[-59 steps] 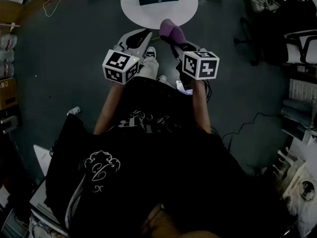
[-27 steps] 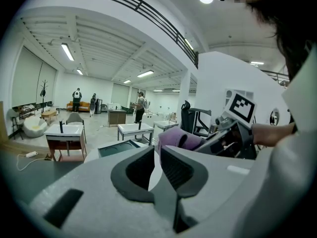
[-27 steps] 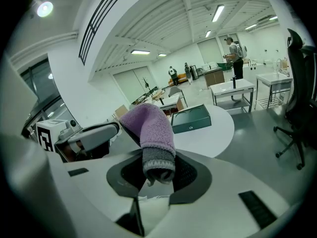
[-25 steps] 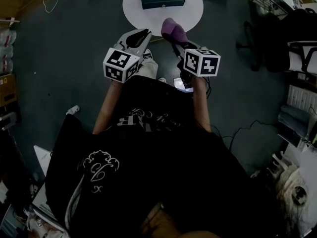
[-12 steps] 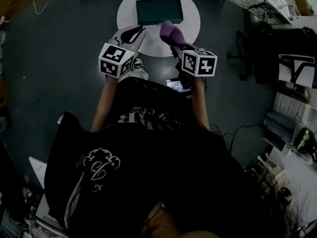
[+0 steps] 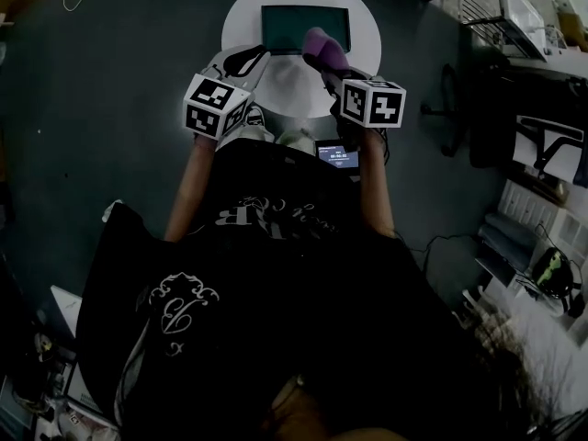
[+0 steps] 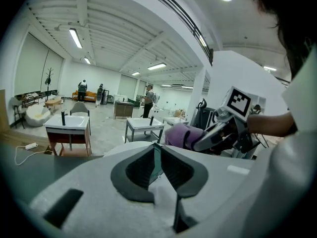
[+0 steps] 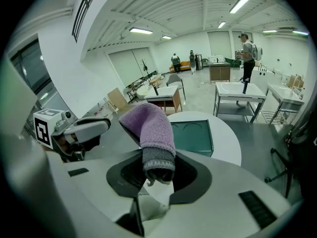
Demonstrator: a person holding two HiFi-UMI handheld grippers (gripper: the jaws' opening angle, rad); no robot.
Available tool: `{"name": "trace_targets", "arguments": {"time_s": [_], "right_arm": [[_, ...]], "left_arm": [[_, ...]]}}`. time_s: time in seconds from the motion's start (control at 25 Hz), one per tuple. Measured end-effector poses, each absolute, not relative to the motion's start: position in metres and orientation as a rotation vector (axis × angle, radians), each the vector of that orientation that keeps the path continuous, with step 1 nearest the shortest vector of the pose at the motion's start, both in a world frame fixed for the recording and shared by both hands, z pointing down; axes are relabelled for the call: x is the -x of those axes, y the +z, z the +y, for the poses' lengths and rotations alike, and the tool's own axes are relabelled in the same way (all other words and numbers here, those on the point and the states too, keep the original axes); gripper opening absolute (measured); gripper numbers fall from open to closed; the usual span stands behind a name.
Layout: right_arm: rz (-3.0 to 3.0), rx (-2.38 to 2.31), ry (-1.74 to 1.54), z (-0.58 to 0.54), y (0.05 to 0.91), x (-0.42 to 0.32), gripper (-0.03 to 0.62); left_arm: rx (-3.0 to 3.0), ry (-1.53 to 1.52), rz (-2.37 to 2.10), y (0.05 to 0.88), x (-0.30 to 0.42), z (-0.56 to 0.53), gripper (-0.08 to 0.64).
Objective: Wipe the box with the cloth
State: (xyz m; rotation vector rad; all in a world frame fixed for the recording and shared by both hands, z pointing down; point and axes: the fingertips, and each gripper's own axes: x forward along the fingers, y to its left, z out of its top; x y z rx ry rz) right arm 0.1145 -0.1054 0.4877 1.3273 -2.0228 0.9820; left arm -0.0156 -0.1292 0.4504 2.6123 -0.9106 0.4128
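Note:
A dark green flat box (image 6: 305, 28) lies on a small round white table (image 6: 241, 12). In the right gripper view the box (image 8: 190, 137) shows beyond the jaws. A purple cloth (image 6: 322, 46) sticks up from my right gripper (image 6: 325, 63), which is shut on its grey hem; the cloth (image 8: 148, 127) hangs over the box's near right edge. My left gripper (image 6: 241, 62) hovers over the table's near left rim with its jaws together and nothing between them. In the left gripper view only a thin teal sliver shows past the left gripper (image 7: 156, 150), with the cloth (image 7: 181, 135) to its right.
A lit phone screen (image 6: 337, 155) sits on the person's lap below the right arm. Office chairs (image 6: 478, 108) and shelving crowd the right side. Dark floor surrounds the table. Far off stand sink tables (image 8: 242, 90) and a few people.
The person has stepped toward the table. Both grippers have moved forward over its near rim, and the cloth now overlaps the box's near edge.

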Motion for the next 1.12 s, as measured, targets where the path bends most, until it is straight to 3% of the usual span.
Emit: {"name": "trace_targets", "arguments": {"time_s": [0.36,0.88,1.12], "right_arm": [[-2.014,-1.173,0.939,-0.157,0.514,-0.113,0.100],[-1.984,-0.940,0.935,-0.230,0.589,-0.028,0.100],[-1.878,-0.939,0.931,-0.241,0.618,-0.049,0.100]], "left_arm": [[-2.558,0.456,-0.957,0.463,0.004,-0.127,0.034],[-2.402,0.467,-1.139,0.472,0.047,-0.133,0.034],[-2.390,0.484,-1.148,0.477,0.052,-0.140,0.034]]}}
